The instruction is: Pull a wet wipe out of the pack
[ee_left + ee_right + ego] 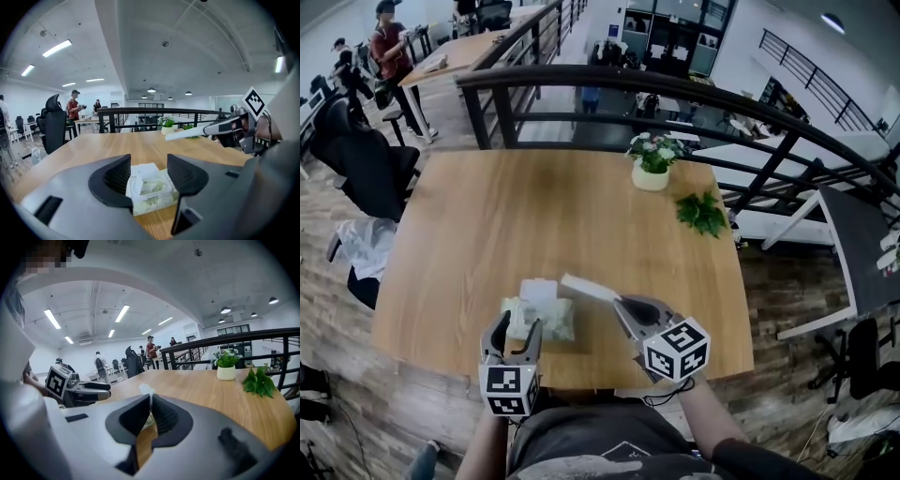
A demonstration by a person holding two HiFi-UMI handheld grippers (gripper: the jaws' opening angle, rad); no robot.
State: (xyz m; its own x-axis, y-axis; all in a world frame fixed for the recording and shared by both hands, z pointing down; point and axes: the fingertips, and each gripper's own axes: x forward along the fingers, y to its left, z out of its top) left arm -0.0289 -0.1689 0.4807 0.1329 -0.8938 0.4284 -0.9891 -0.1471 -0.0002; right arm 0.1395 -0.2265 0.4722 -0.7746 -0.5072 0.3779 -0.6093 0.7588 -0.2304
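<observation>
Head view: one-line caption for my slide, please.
Right gripper holds a wet wipe clear of the pack on the wooden table; left gripper open above the pack.

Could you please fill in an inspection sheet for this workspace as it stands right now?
Surface: wooden table, bare wood apart from the items below.
Job's things: wet wipe pack lies near the front edge with its lid flipped open; one white wipe is held up beside it.
Clutter: potted flowers and a leafy sprig at the far right side.
Grippers: left gripper open over the pack, pads not on it; right gripper shut on the wipe.
Cables: nothing seen on the table.
Surroundings: black railing behind the table; office chairs at the left; people at desks further off.
</observation>
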